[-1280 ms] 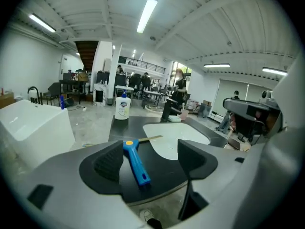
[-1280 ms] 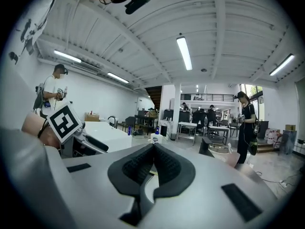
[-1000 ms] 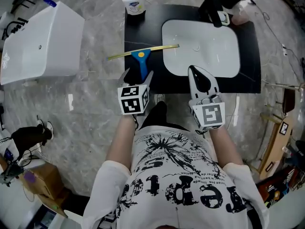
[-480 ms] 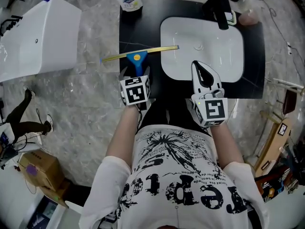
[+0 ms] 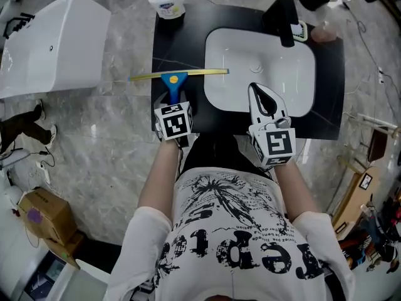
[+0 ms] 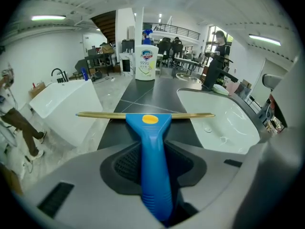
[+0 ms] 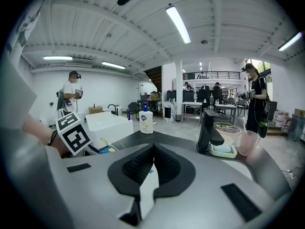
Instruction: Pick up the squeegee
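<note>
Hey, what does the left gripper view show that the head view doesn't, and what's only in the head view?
Only the left gripper view: the squeegee with its blue handle between the pads of the left tool, which have just been closing on it, plus desks with people and ceiling lights behind. Only the head view: the person's printed shirt and a cardboard box on the floor. Both: the squeegee, sink, soap bottle, faucet and white tub.
</note>
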A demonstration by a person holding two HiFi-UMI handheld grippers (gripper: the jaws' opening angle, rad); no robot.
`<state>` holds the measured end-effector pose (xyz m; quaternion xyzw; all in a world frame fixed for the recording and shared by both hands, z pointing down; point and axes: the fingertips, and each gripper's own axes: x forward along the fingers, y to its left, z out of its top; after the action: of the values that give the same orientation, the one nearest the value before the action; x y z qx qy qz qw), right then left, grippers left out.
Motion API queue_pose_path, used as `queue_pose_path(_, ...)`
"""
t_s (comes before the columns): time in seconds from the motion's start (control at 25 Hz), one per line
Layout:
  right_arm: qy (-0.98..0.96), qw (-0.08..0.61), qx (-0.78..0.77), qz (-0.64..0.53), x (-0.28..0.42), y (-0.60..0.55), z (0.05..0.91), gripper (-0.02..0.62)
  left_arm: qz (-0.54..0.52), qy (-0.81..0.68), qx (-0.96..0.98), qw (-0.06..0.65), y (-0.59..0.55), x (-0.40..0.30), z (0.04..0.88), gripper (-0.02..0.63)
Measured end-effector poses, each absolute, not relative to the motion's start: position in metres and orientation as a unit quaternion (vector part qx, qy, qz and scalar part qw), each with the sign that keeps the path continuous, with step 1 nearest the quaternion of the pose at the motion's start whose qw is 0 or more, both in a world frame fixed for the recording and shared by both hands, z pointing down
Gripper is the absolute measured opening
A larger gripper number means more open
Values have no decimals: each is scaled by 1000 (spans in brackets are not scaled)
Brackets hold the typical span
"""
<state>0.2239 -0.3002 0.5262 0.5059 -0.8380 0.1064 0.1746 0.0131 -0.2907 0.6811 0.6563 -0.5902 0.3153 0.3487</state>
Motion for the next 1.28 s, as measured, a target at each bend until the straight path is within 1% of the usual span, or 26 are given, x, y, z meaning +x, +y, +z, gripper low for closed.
queue_pose_path(0.24,-842,170,502,98,234,-306,515,14,296,-603,656,343,-296,14,661,141)
queue_pose_path(0.44,-849,161,497,81,234,-313,497,15,281,-614,673,303,-303,19,630,141)
queue_pose_path(0.68,-854,144,496,57,233,-320,464,14,236,-617,703,263,-314,26,575,141)
queue_pose_path(0.96,-862,111,493,38,232,-323,418,14,158,-627,741,181,-336,29,478,141)
queue_pose_path(1.28,-867,68,494,-8,236,-313,357,14,65,-613,783,79,-333,43,364,141)
